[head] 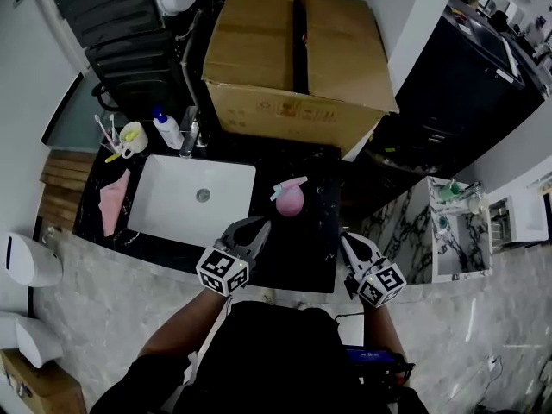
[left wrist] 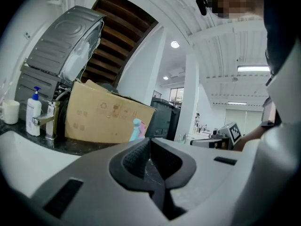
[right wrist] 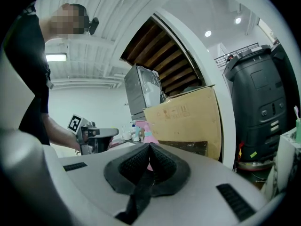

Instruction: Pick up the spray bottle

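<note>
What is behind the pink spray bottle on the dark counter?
A large cardboard box stands behind the spray bottle, farther back on the counter, not touching it. The box blocks whatever lies behind it, and its contents cannot be seen.

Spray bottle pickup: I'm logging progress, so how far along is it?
Done: nothing yet; the pink spray bottle stands untouched on the dark counter, right of the sink. In hand: nothing; the left hand-held gripper and right hand-held gripper are both shut and empty at the counter's near edge. Left: open one, reach the bottle, close on it, lift.
</note>
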The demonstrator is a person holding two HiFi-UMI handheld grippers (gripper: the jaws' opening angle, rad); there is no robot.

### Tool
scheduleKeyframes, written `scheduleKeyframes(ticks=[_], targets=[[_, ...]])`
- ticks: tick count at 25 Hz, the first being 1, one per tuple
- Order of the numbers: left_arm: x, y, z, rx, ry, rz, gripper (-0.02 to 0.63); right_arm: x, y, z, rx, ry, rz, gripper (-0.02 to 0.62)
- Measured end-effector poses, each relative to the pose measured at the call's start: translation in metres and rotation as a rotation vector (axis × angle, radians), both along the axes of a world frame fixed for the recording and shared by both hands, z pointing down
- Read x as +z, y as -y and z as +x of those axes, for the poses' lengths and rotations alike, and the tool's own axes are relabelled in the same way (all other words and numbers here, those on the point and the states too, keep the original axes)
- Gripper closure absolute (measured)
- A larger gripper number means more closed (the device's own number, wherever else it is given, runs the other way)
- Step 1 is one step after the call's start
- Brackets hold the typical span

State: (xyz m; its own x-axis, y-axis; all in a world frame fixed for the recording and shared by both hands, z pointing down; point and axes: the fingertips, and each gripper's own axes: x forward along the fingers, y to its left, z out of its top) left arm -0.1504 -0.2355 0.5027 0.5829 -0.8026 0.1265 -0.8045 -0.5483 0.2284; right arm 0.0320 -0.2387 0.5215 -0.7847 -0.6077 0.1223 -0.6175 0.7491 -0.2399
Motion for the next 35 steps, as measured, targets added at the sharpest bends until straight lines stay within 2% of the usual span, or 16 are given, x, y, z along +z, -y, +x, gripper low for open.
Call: scheduleKeyframes(ticks=[5, 17, 28, 35], targets=[[-0.003, 0.019, 0.004, 0.036, 0.000, 0.010, 0.572, 0.001, 0.004, 0.006, 0.045, -0.008, 0.000, 0.569], [-0.005, 0.063, 0.010, 0.108, 0.051, 0.025, 0.436, 0.003, 0.012, 0.015, 0.131, 0.012, -0.029, 0.569], [0.004, 0.090, 0.034, 0.223, 0.112, 0.028, 0.419, 0.008, 0.012, 0.027, 0.189, 0.013, -0.046, 0.569], [0.013, 0.099, 0.038, 0.240, 0.139, 0.025, 0.420, 0.012, 0.011, 0.037, 0.224, -0.017, -0.045, 0.569]])
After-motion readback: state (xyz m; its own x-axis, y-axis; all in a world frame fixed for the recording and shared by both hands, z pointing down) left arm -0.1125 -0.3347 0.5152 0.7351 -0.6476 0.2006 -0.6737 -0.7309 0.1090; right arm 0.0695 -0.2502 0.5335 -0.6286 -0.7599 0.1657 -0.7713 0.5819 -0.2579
